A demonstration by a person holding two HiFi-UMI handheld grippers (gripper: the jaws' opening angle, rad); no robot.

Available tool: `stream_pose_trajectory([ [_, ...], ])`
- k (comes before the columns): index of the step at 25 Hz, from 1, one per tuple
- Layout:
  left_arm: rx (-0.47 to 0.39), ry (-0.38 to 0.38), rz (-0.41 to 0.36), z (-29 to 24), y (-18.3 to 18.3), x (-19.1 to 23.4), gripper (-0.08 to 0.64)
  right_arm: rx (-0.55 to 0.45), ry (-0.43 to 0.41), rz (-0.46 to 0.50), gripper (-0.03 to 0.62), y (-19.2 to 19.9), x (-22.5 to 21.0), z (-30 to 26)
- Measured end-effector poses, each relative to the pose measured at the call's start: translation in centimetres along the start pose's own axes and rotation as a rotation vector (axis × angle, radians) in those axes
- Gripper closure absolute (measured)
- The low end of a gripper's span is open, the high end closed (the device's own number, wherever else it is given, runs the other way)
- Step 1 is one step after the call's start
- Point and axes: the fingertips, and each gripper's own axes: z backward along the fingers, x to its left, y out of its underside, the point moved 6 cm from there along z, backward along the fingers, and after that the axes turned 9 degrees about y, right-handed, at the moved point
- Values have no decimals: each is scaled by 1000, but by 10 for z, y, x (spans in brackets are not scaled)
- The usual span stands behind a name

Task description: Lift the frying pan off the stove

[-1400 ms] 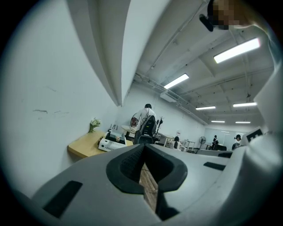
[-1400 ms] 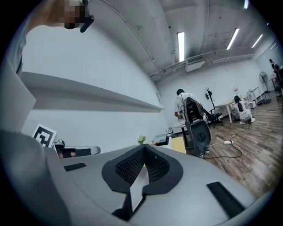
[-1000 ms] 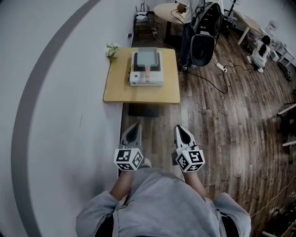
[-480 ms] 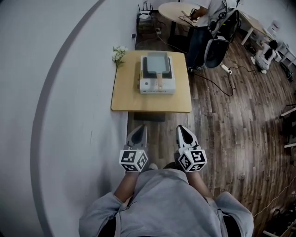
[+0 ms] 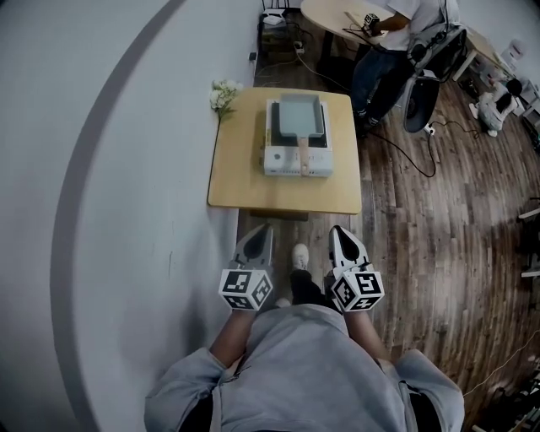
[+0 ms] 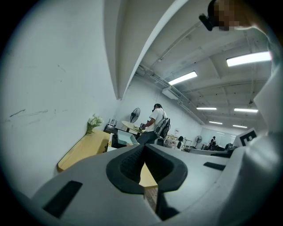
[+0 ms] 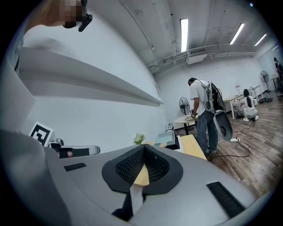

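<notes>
A rectangular grey-blue frying pan with a wooden handle sits on a white portable stove on a small wooden table. The table stands some way ahead of me. Both grippers are held side by side in front of my body, short of the table's near edge. My left gripper is shut and empty, and so is my right gripper. The pan shows far beyond the left gripper. It also shows small and far off as the pan past the right gripper.
A white wall runs along the left. White flowers stand at the table's far left corner. A person stands at a round table beyond, beside an office chair. Cables lie on the wooden floor to the right.
The table with stove and pan has come nearer and lower in the head view. Both grippers stay shut, side by side in front of me.
</notes>
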Motion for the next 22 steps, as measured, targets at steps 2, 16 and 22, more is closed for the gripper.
stream_pose_trajectory([
  [2,-2,-12,5,-11,-4,10,558,1,-9,-2,594,-3,-3,-19],
  [16,-48,-69,51,-101,-53,59,557,31,-97,-6,594,-48,-27,-145],
  [22,-34,-71,55,-138,-60,71,557,59,-104,-16,594,-54,-45,-182],
])
